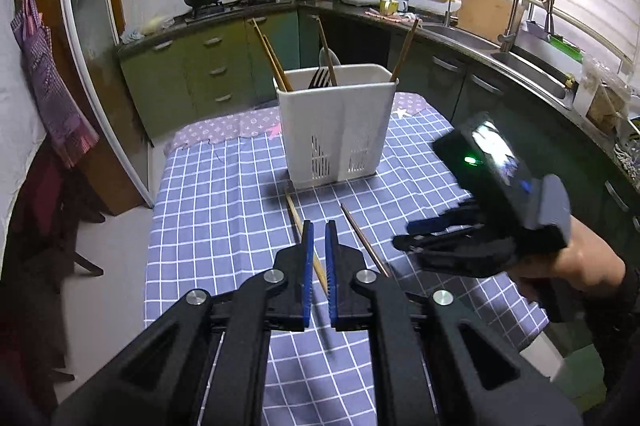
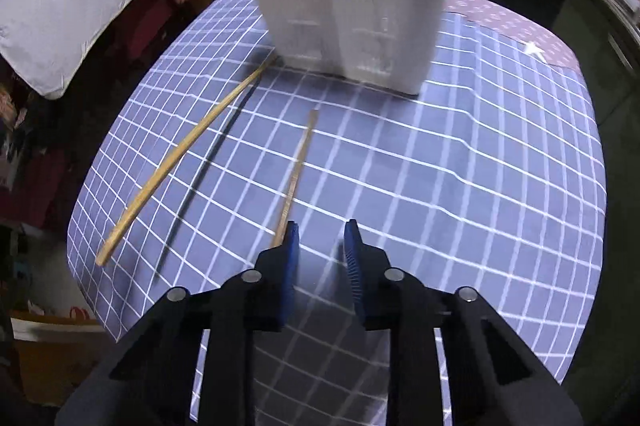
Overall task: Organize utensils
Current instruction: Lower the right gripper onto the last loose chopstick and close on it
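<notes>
On the counter (image 1: 200, 206), under a blue checked cloth: one white utensil holder (image 1: 336, 130), upright, at 12 o'clock from the left gripper (image 1: 319, 224). Holds four standing chopsticks (image 1: 276, 66): two at its 9 o'clock corner, one in the middle, one at its 3 o'clock corner. Holds also one dark fork (image 1: 319, 79), tines up, and one pale rounded utensil behind, kind unclear.

Two more chopsticks loose on the cloth. First chopstick (image 2: 180, 150): far tip against the holder's base, running toward 7 o'clock, dark shadow beside it. Second chopstick (image 2: 298, 166): just beside it at 3 o'clock, apart from the holder.

Left fingers together, only a slit between; first chopstick visible through that slit, no grip seen.

Right gripper (image 2: 320, 226), held in one hand (image 1: 572, 266): fingers apart, nothing between, one fingertip over the second chopstick's near end.
</notes>
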`<move>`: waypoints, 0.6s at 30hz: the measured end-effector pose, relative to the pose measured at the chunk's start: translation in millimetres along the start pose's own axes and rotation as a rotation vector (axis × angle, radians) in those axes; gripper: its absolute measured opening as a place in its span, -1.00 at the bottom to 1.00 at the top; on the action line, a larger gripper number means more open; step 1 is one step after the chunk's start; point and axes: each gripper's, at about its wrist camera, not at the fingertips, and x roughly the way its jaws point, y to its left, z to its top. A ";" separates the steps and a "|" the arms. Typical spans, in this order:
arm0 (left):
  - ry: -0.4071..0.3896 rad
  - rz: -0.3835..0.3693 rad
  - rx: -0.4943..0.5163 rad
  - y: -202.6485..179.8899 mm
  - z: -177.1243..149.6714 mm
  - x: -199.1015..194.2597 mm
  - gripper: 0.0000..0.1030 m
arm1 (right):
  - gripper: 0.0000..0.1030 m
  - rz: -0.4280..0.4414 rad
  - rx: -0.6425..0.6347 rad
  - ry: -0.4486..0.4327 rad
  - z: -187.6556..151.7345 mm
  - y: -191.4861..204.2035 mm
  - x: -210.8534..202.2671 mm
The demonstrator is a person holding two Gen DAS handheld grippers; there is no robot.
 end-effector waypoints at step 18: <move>0.124 -0.024 -0.097 29.4 -9.6 27.7 -0.89 | -0.59 -0.113 -0.051 0.137 27.2 35.7 49.3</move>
